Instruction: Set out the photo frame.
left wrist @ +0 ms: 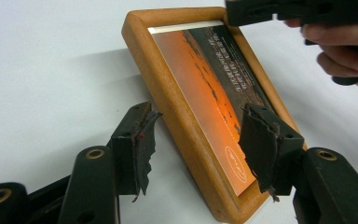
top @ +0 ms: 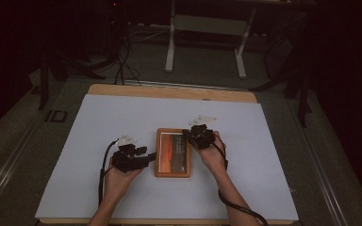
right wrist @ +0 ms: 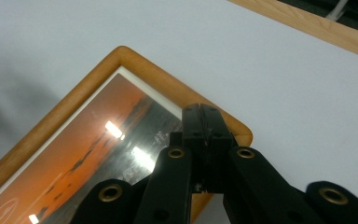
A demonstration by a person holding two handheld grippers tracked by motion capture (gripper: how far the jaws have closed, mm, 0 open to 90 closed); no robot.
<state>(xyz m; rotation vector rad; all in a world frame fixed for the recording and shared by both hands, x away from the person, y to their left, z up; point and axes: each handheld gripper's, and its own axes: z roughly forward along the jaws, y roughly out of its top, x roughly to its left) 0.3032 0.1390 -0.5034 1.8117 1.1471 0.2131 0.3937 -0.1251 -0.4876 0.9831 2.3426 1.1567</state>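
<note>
Black jaws of the left hand-held gripper [left wrist: 196, 144] stand apart, straddling the near left edge of the frame [left wrist: 168, 93] (rounded wood, glossy orange sunset print) lying flat mid-desk [top: 99, 188]. At the frame's far right corner the right hand-held gripper [right wrist: 205, 119] has its jaws pressed together. White desk lies open all round the frame.

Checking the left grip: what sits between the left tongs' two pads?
In the left gripper view, the near corner of the wooden picture frame lies between the open left tongs, neither pad pressing it.
</note>
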